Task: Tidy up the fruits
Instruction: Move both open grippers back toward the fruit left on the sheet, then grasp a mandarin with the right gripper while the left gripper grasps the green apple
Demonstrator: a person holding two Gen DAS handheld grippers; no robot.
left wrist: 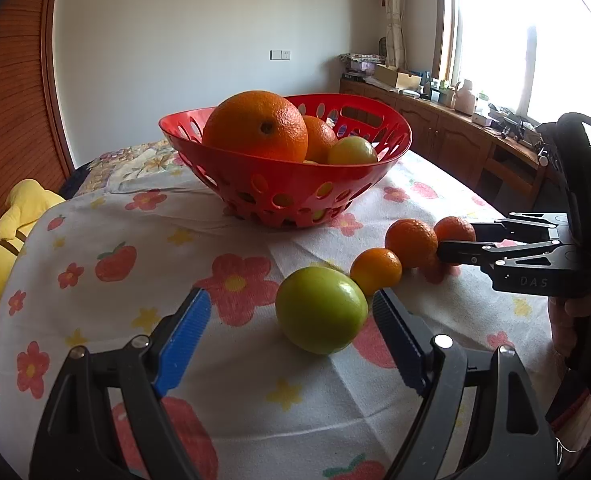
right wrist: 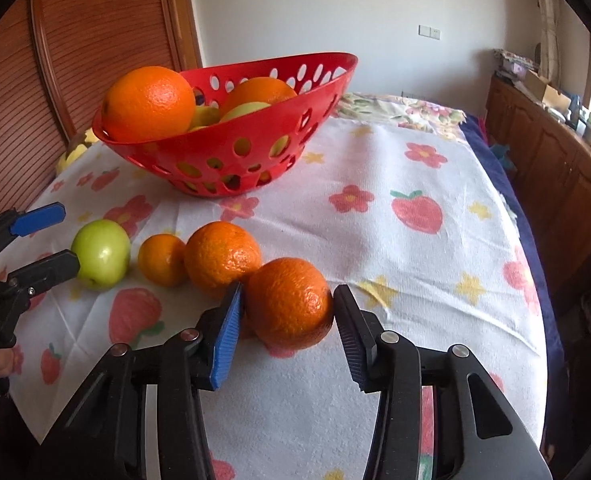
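A green apple [left wrist: 321, 308] lies on the flowered cloth between the blue pads of my left gripper [left wrist: 291, 298], which stands open; the right pad is close to the apple and the left pad is well clear. Behind it in a row sit a small orange [left wrist: 375, 270] and a bigger orange [left wrist: 411, 242]. My right gripper [right wrist: 289, 287] is shut on a third orange [right wrist: 289, 308], with both pads against its sides. The red perforated basket [left wrist: 287, 184] stands further back and holds a large orange [left wrist: 255, 126], another orange and a green apple [left wrist: 351, 150].
The flowered cloth [right wrist: 415, 260] covers the table, whose edge curves away on the right. A yellow soft toy [left wrist: 11, 232] lies beyond the left edge. A wooden cabinet [left wrist: 455, 136] runs under the window, and a wooden slatted door [right wrist: 55, 80] stands behind the basket.
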